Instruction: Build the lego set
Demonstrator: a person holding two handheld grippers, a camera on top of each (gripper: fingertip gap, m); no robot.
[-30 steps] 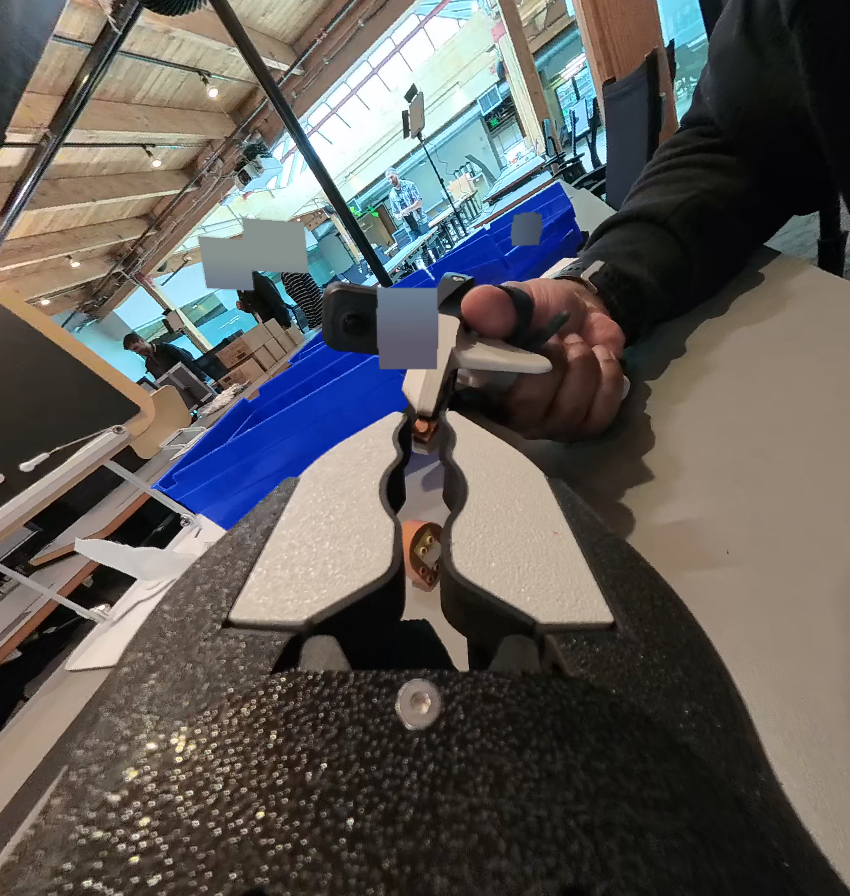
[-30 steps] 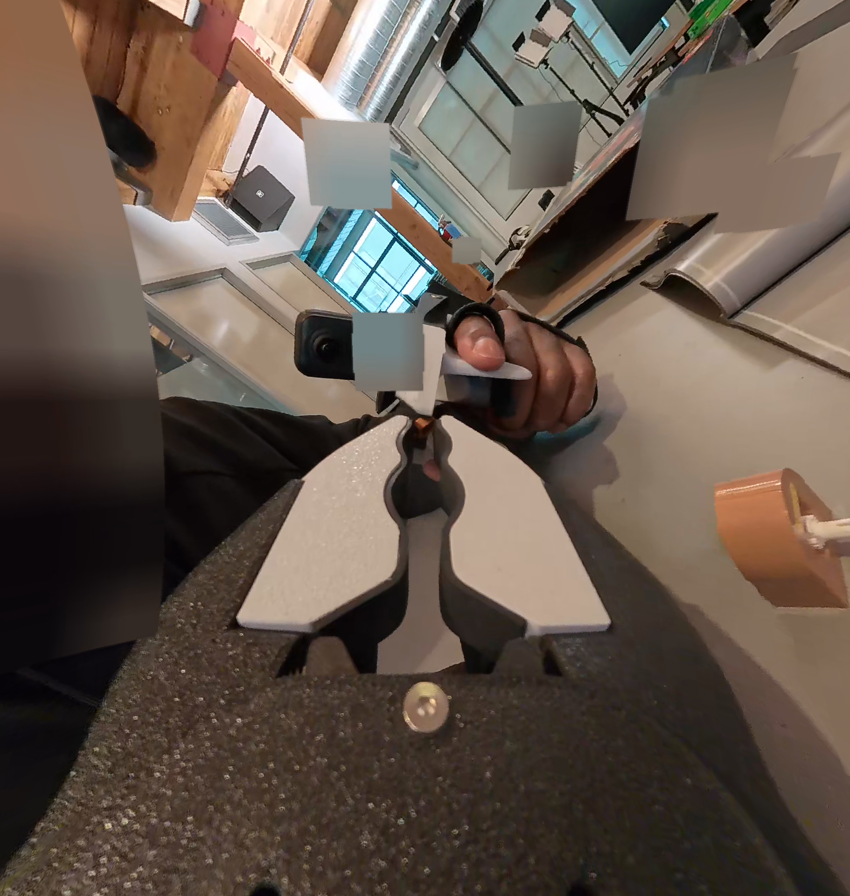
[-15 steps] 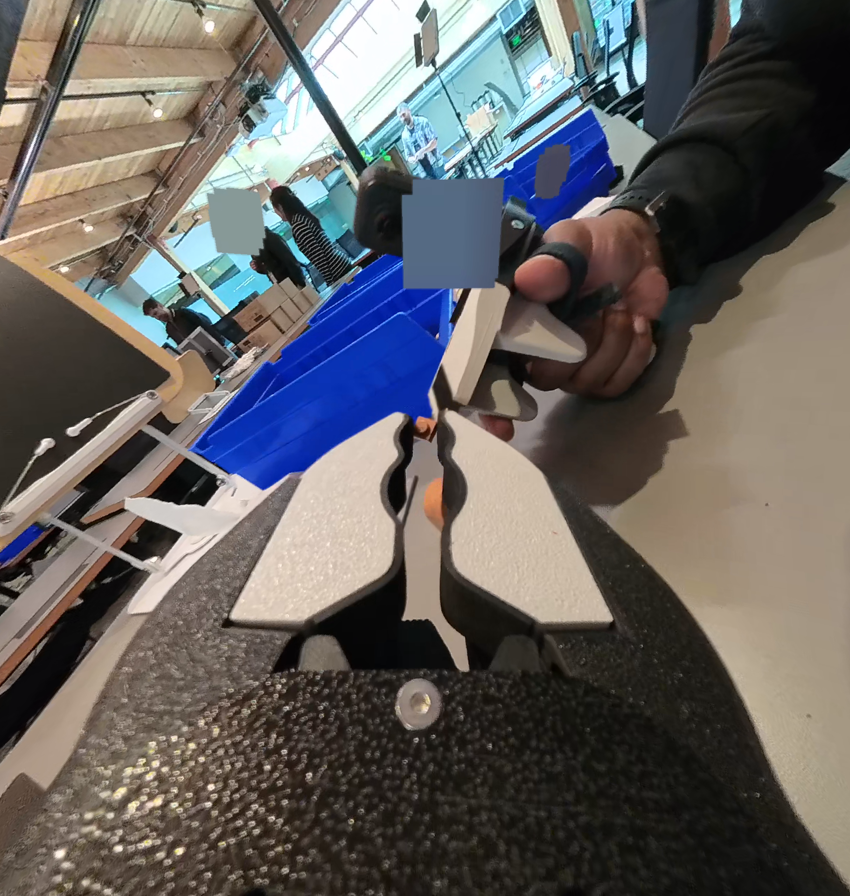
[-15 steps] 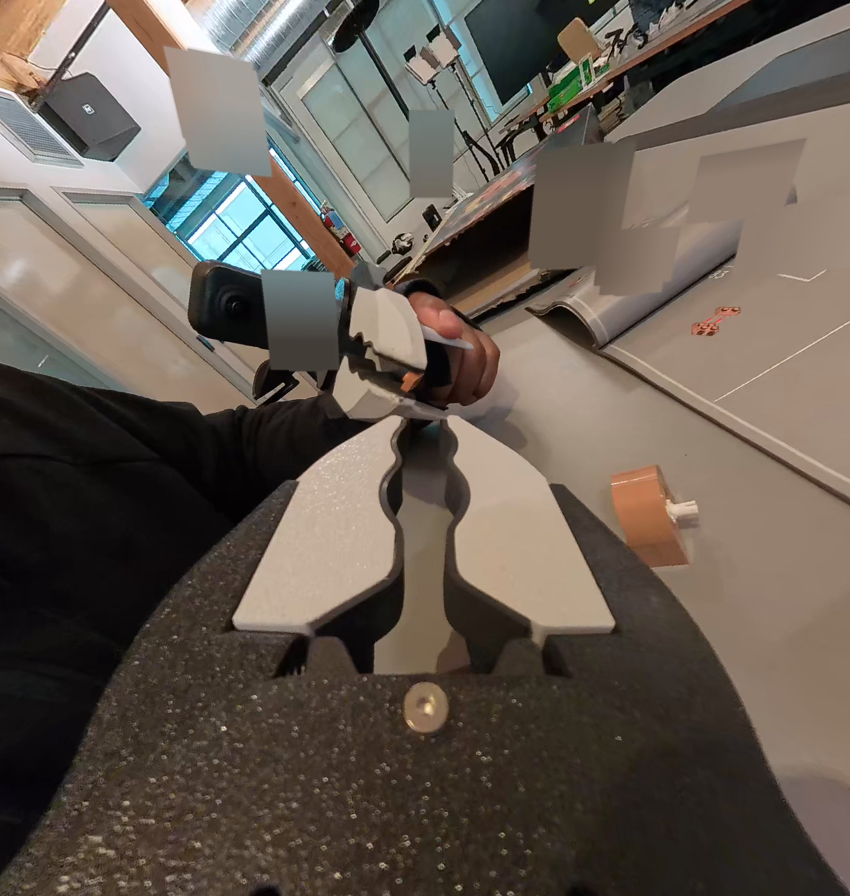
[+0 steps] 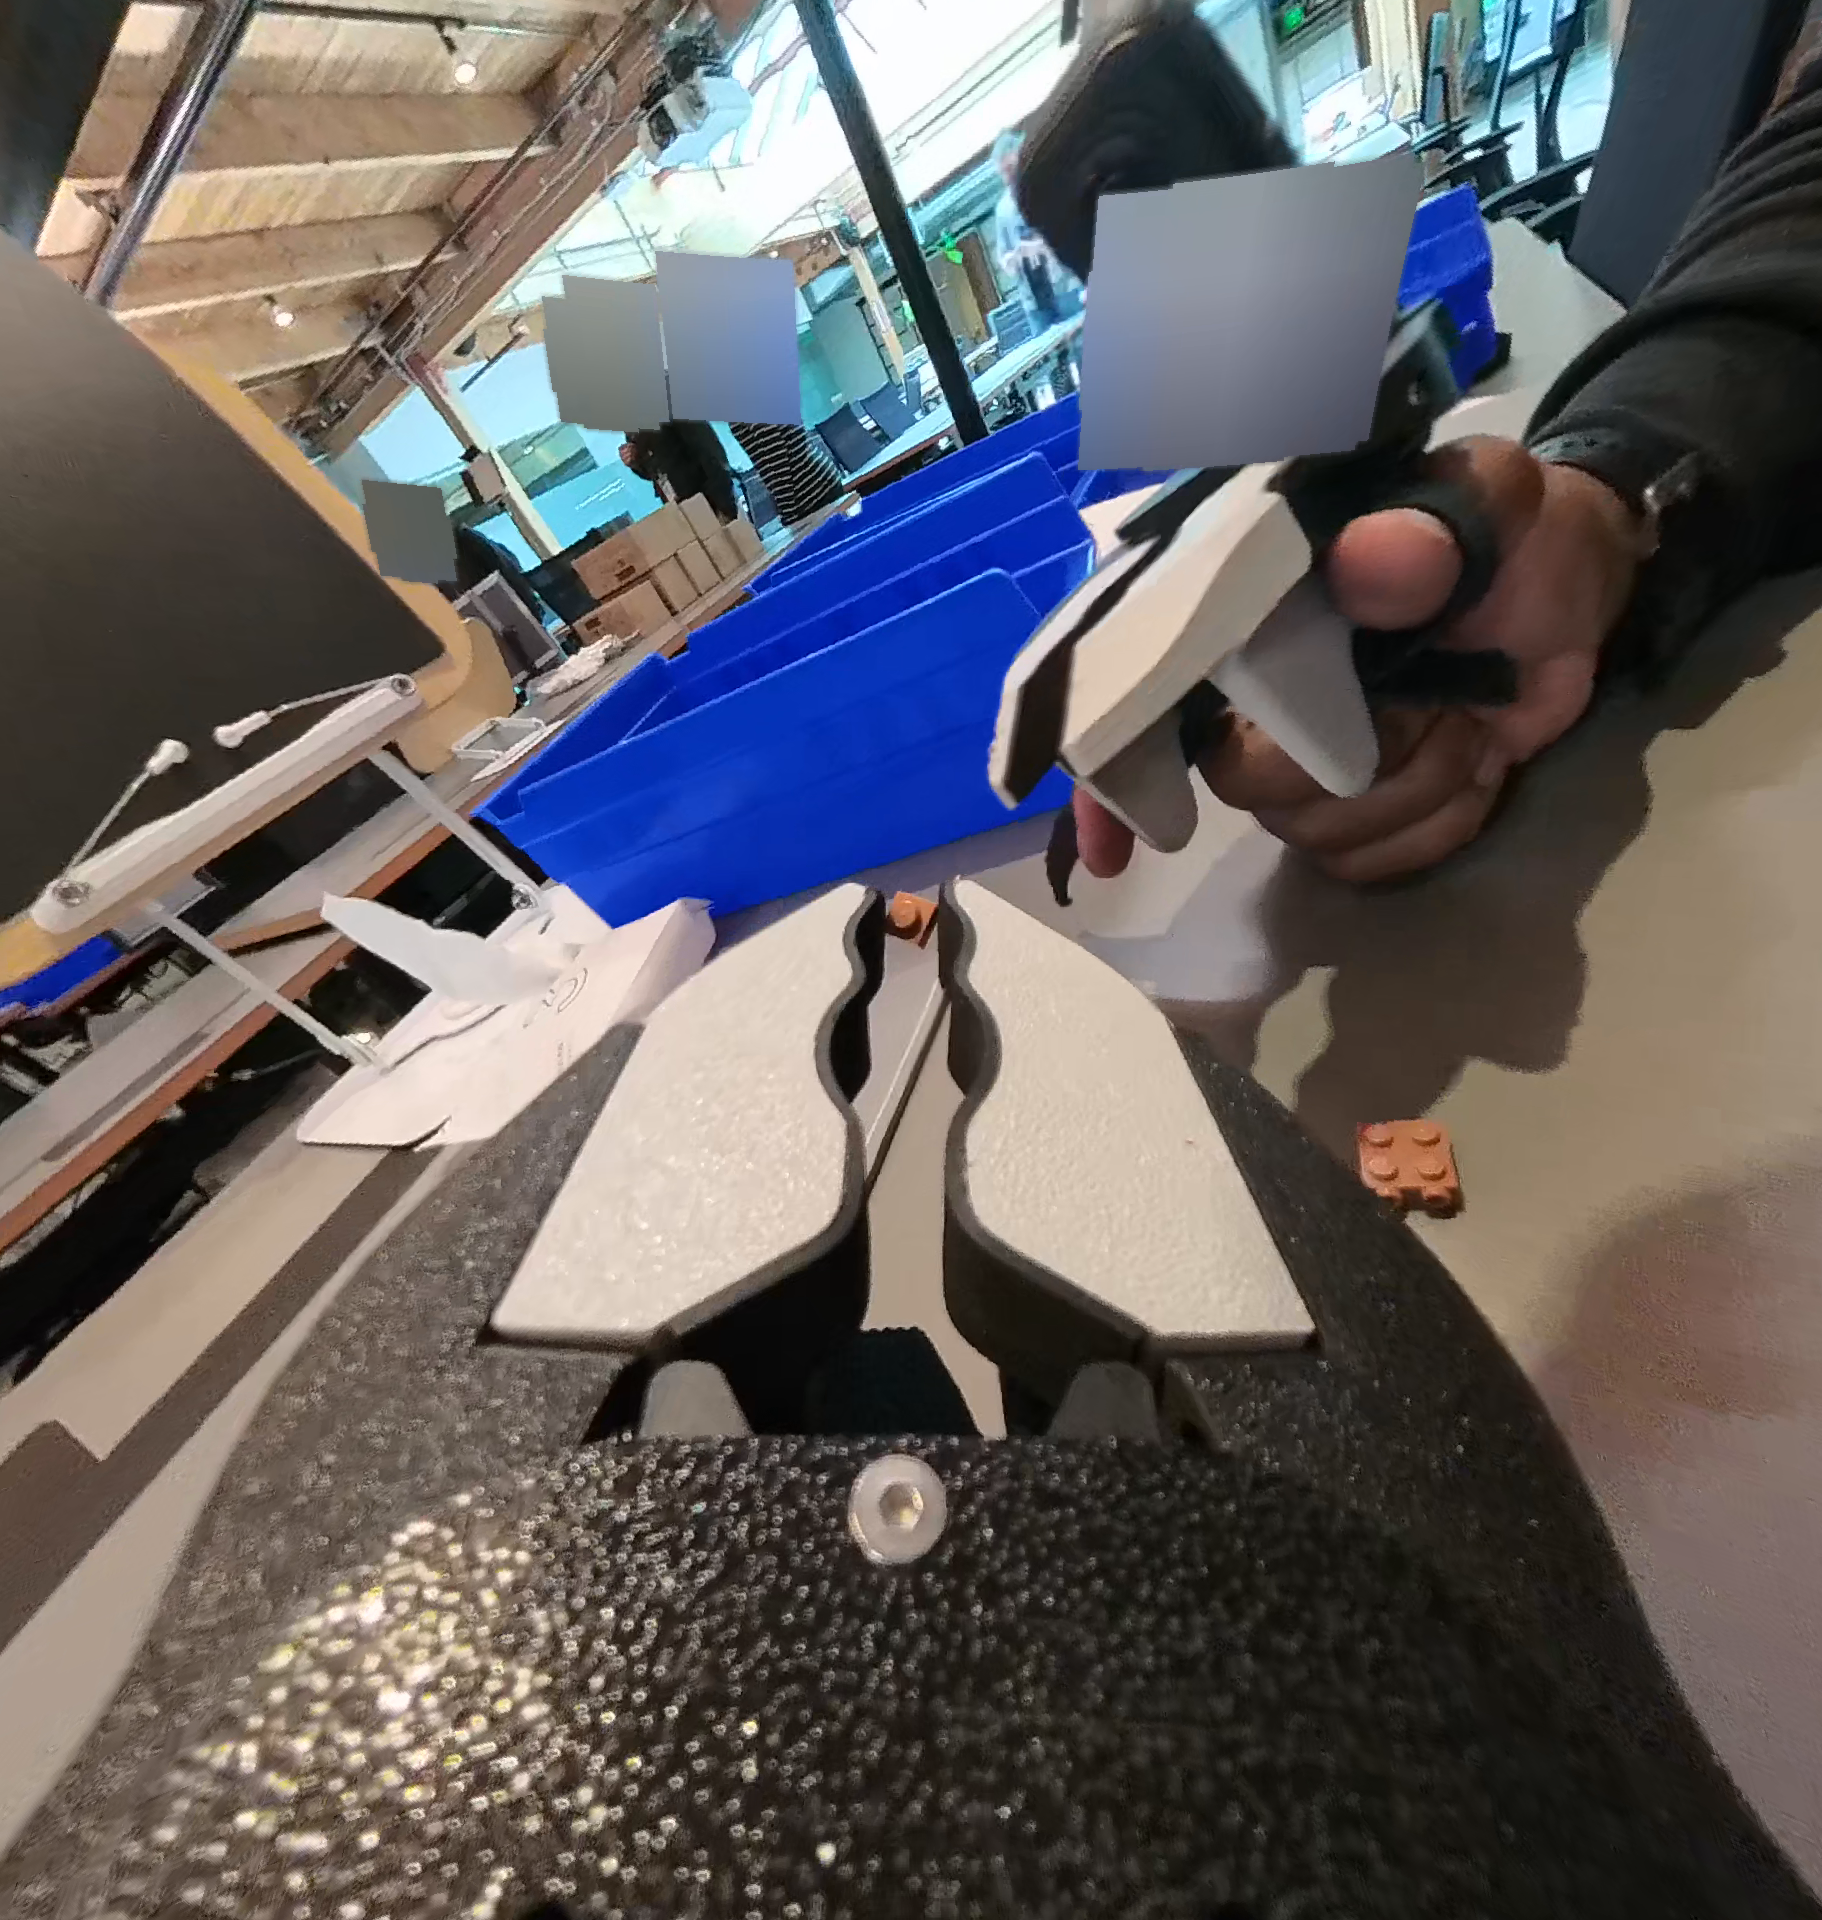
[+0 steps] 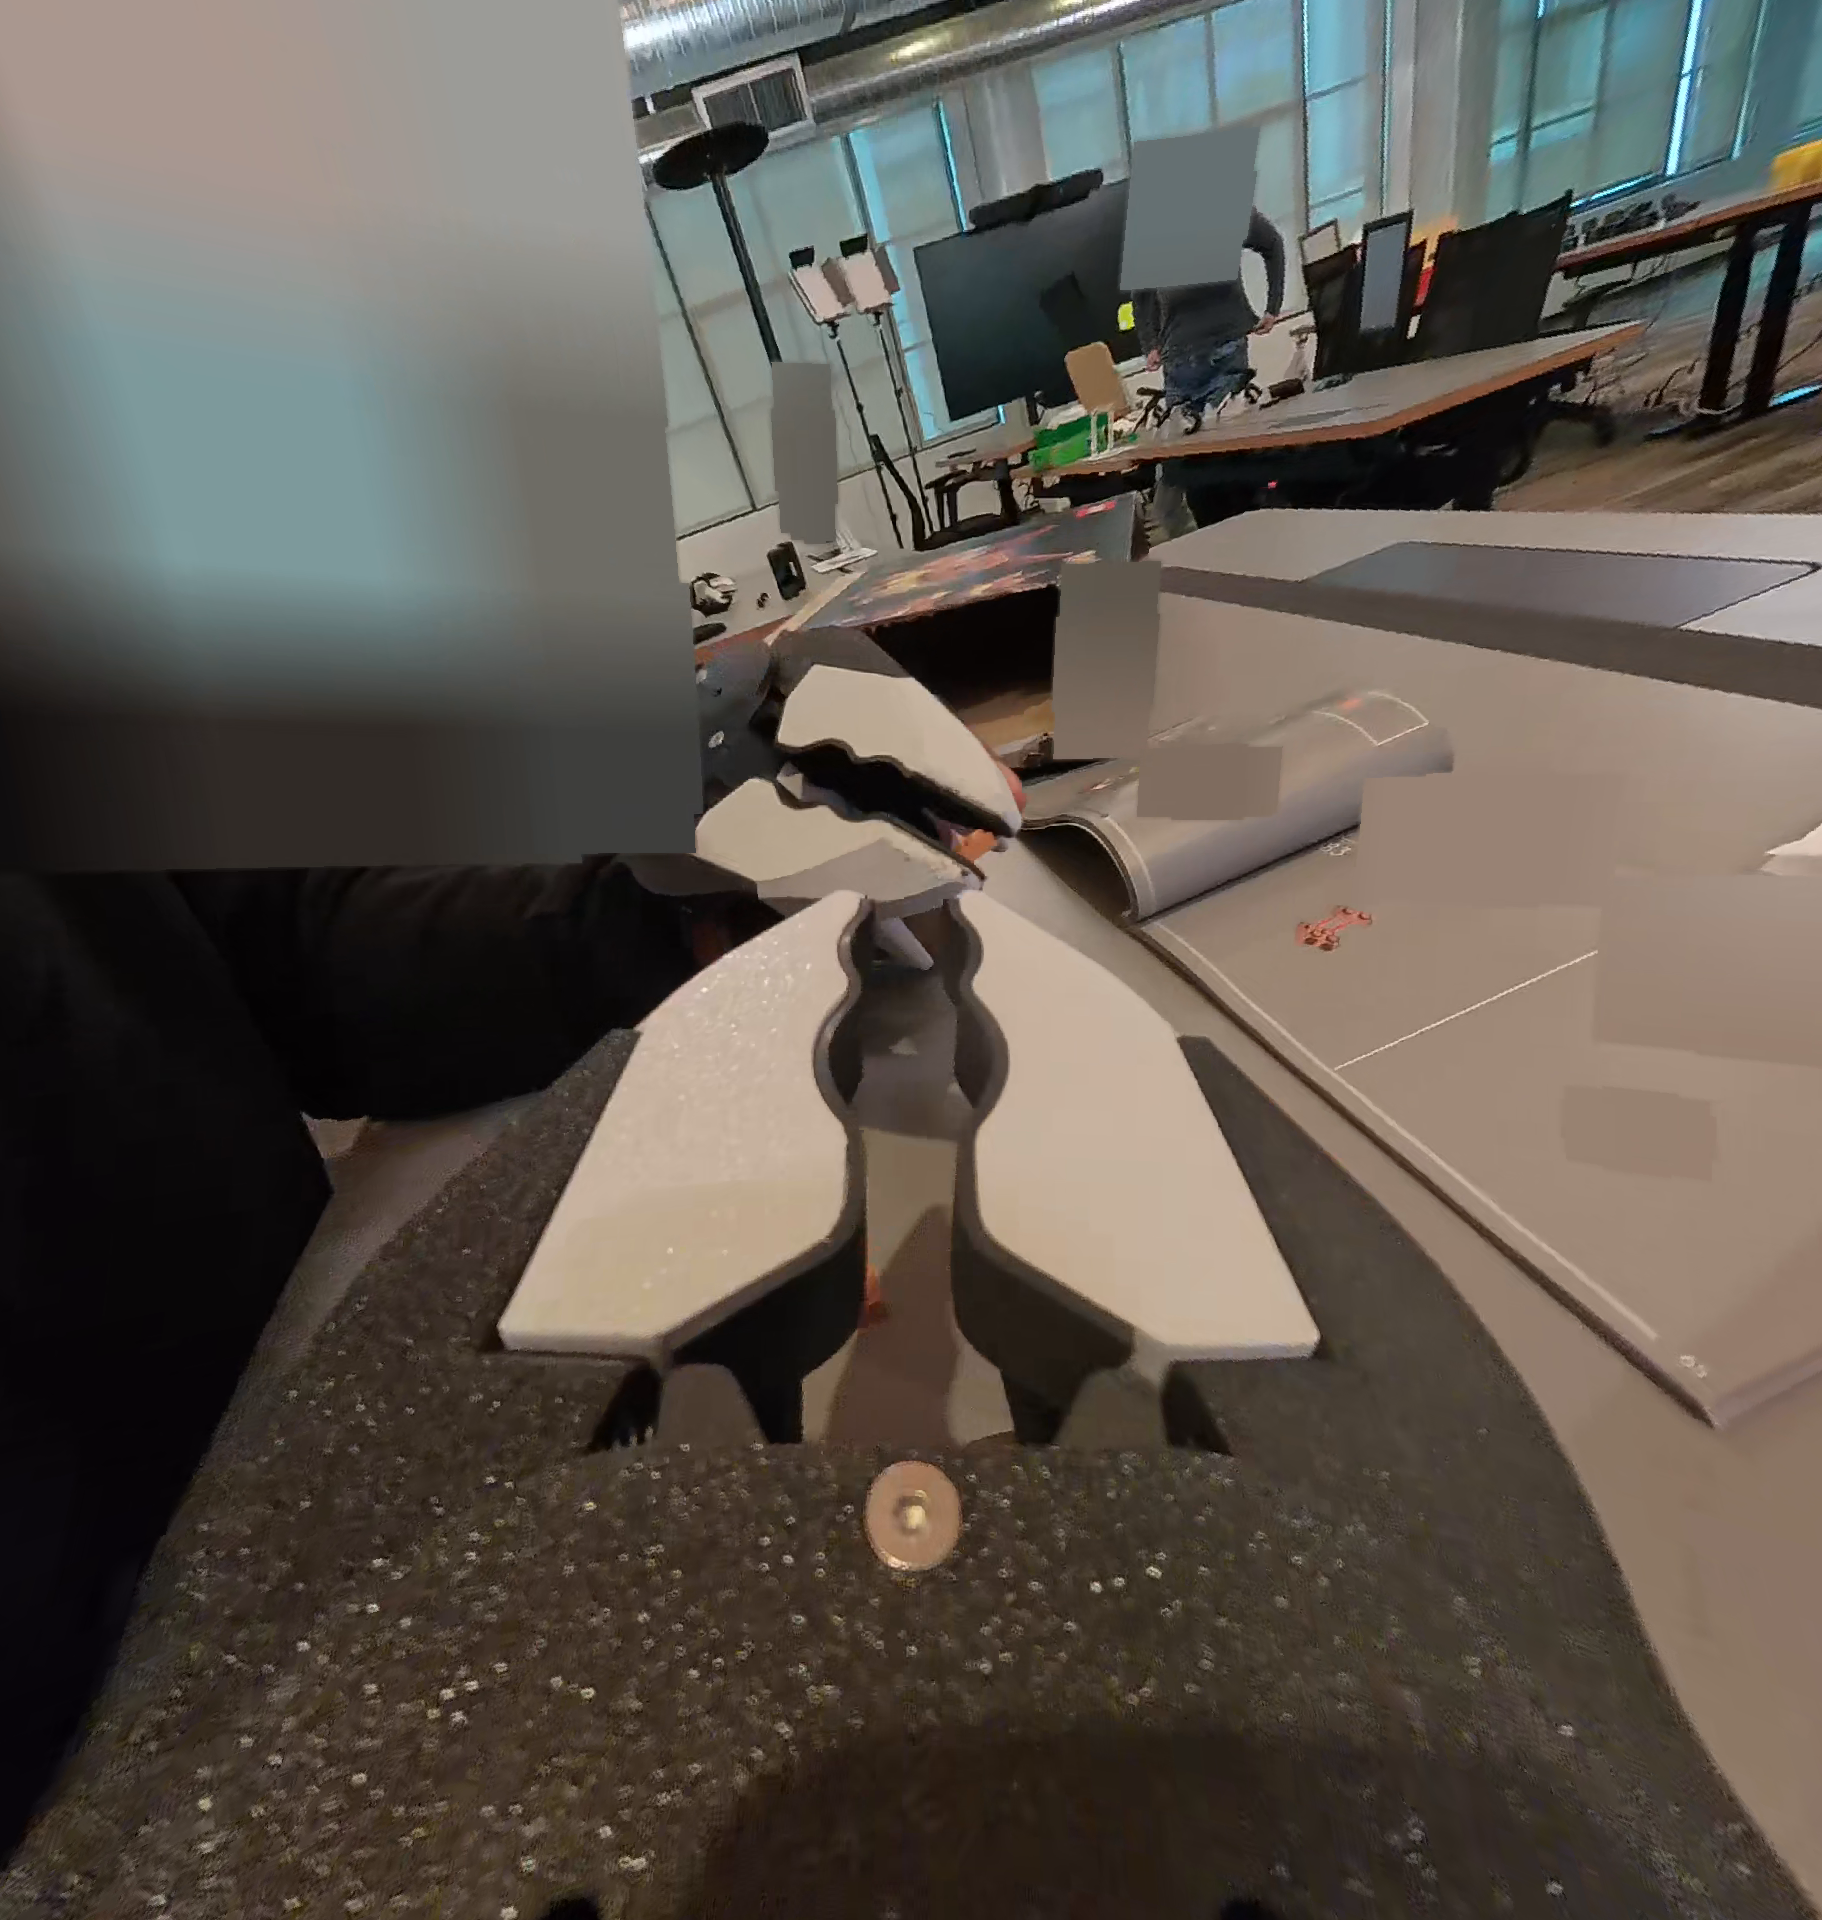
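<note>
The left tool (image 5: pixel 909 920) was clamped on a small orange-brown studded plastic brick (image 5: pixel 909 922) at its tips. The right tool (image 6: pixel 912 920), narrowly parted, gripped nothing. A second orange-brown studded plate (image 5: pixel 1411 1167) lay on the grey counter (image 5: pixel 1665 1039) at 3 o'clock. The shallow tip hold risked the brick twisting free.

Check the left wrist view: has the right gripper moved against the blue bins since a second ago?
Yes. The right gripper has shifted rightward and closer, now off the right end of the blue bins.
</note>
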